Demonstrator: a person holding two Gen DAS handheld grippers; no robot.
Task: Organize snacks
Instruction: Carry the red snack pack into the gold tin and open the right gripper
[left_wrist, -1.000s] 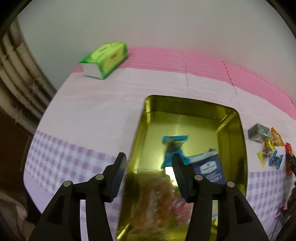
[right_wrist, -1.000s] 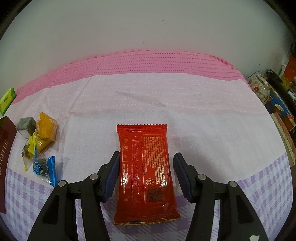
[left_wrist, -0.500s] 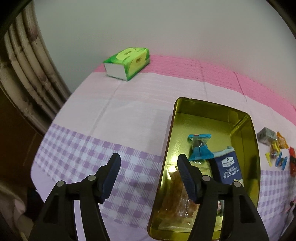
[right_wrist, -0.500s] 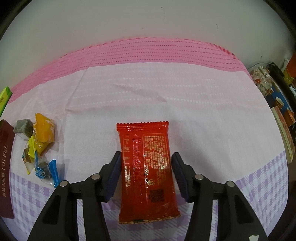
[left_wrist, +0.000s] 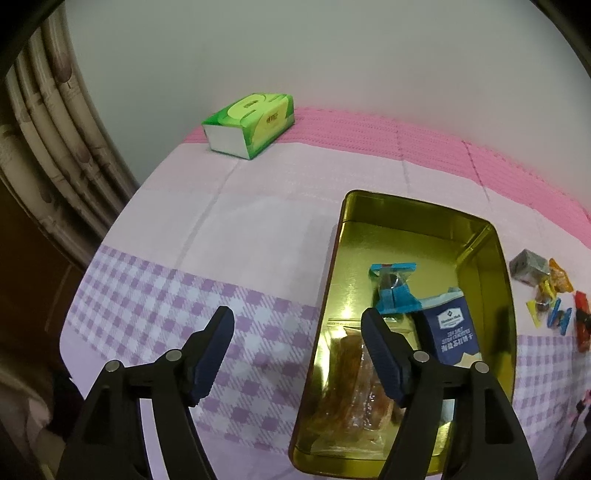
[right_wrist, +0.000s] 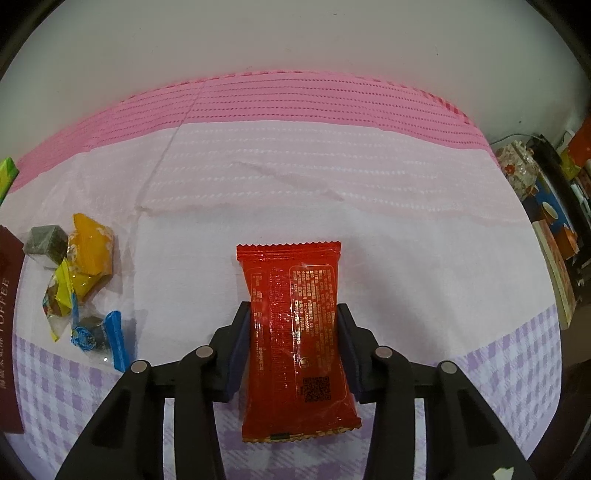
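Two grippers are working over a bench (left_wrist: 258, 206) that is wearing a cloth banded in pink, pale pink and lilac check. Largest of the task's things, a gold tin (left_wrist: 495, 258) is sitting open on the cloth in the left wrist view, its shiny walls reflecting the contents: a clear bag of orange-brown snacks (left_wrist: 354, 387) is lying at the near end, a dark blue packet (left_wrist: 456, 332) is leaning toward the right wall, and a blue-ended clear wrapper (left_wrist: 393, 288) is lying further in. A red packet (right_wrist: 295, 332) with a crimped top edge and fine printed text is lying flat on the cloth in the right wrist view, lengthwise between the right gripper's fingers. To its left a small pile of sweets (right_wrist: 79, 269) in grey, orange, yellow and blue wrappers is resting on the cloth, apart from the packet.

The left gripper (left_wrist: 297, 354) is pointing steeply down beside the tin's left wall, its jaws opening and holding nothing. The right gripper (right_wrist: 293, 343) is also tilting steeply down, its jaws closing, and the blue pads (right_wrist: 242, 347) are meeting the packet's long edges.
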